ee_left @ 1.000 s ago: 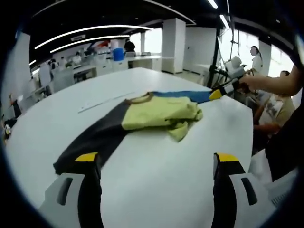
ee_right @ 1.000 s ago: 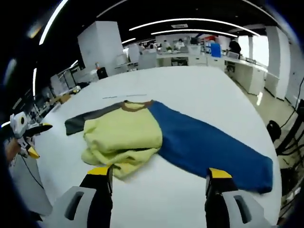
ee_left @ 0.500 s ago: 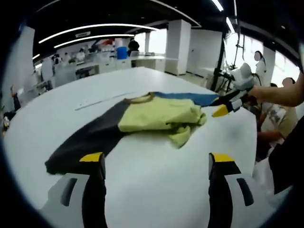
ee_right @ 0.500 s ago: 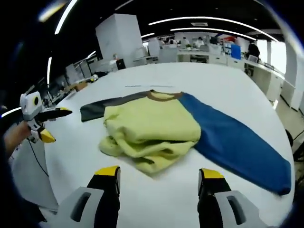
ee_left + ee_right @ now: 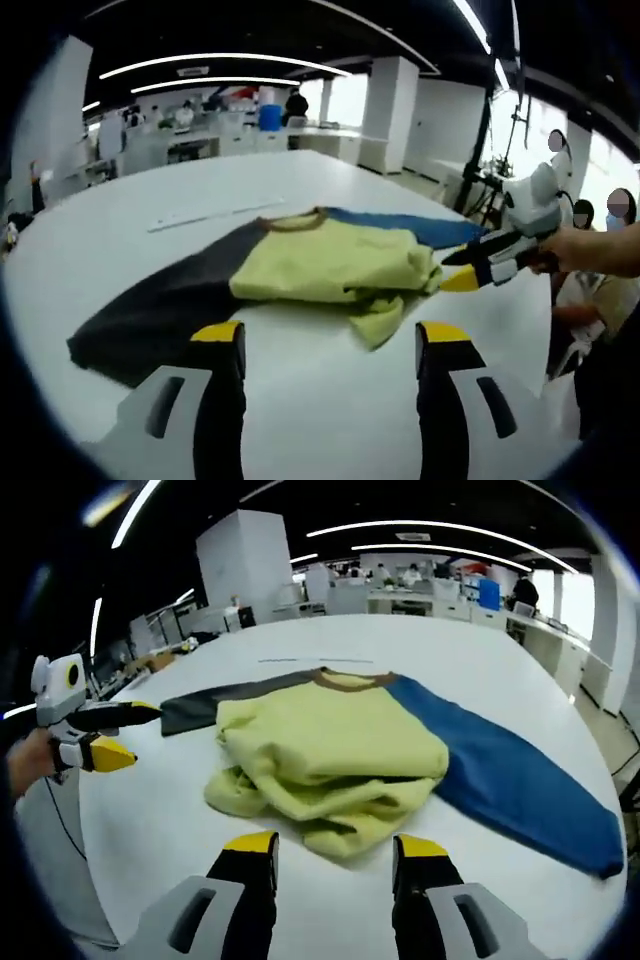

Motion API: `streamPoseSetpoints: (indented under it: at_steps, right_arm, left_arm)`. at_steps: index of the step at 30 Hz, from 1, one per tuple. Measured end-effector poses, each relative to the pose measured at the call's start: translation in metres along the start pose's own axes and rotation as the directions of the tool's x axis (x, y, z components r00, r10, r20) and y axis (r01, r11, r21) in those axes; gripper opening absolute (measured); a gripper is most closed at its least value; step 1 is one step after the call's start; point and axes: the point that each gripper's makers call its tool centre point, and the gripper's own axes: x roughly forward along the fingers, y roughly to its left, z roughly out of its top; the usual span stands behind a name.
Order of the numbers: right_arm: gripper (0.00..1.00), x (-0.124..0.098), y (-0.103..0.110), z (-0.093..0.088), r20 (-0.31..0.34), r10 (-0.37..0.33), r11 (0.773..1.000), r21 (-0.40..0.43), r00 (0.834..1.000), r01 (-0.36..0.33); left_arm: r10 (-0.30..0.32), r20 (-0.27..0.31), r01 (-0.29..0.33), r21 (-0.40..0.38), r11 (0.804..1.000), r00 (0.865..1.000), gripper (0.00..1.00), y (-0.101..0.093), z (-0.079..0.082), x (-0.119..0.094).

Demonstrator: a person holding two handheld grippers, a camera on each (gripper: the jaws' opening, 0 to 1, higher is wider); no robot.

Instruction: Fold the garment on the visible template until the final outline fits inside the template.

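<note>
The garment lies on the white table point(image 5: 330, 420). Its yellow-green body point(image 5: 325, 262) is folded and bunched, with a dark grey sleeve point(image 5: 150, 315) spread to one side and a blue sleeve point(image 5: 410, 225) to the other. My left gripper point(image 5: 330, 335) hovers open just short of the yellow hem, holding nothing. My right gripper point(image 5: 490, 262), held by a hand, enters from the right near the bunched edge. In the right gripper view the yellow body point(image 5: 330, 745), blue sleeve point(image 5: 520, 780) and grey sleeve point(image 5: 215, 705) lie ahead of my open right gripper point(image 5: 335, 845). The left gripper point(image 5: 95, 735) is at the left.
A thin pale line point(image 5: 210, 212) runs across the table beyond the brown collar point(image 5: 295, 218). People point(image 5: 600, 250) stand off the table's right edge. Desks and white pillars point(image 5: 245, 565) fill the room behind. Bare tabletop surrounds the garment.
Both grippers have come closer to the garment's bunched yellow hem. Each pair of jaws has narrowed somewhat. The garment has not shifted.
</note>
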Motion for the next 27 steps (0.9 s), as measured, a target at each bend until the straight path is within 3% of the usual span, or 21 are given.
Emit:
streamPoseSetpoints:
  at_steps: [10,13,16,21,24,27]
  right_arm:
    - [0.29,0.010,-0.003,-0.003,-0.013,-0.074,0.996,-0.050,0.997,0.073]
    - [0.28,0.011,-0.005,-0.004,-0.011,-0.095,0.995,-0.024,0.995,0.095]
    - [0.22,0.009,-0.011,-0.005,-0.012,-0.153,0.988,-0.031,0.988,0.153]
    - [0.22,0.012,-0.013,-0.007,-0.015,-0.174,0.984,0.033,0.985,0.175]
    - [0.20,0.012,-0.015,-0.012,-0.038,-0.195,0.979,0.053,0.980,0.196]
    - [0.16,0.012,-0.014,-0.014,-0.039,-0.197,0.976,0.089,0.980,0.200]
  left_arm:
    - [0.017,-0.055,-0.019,-0.027,0.999,0.998,0.50,-0.012,-0.019,0.030]
    - [0.011,-0.053,-0.015,-0.070,0.997,0.999,0.46,-0.018,-0.022,0.039]
    - [0.018,-0.067,-0.022,-0.067,0.997,0.998,0.41,-0.021,-0.026,0.049]
    - [0.025,-0.081,-0.032,-0.086,0.996,0.996,0.34,-0.025,-0.030,0.059]
    - [0.028,-0.125,-0.035,-0.055,0.998,0.992,0.28,-0.029,-0.038,0.062]
    - [0.044,-0.113,-0.051,-0.057,0.997,0.993,0.26,-0.029,-0.037,0.064]
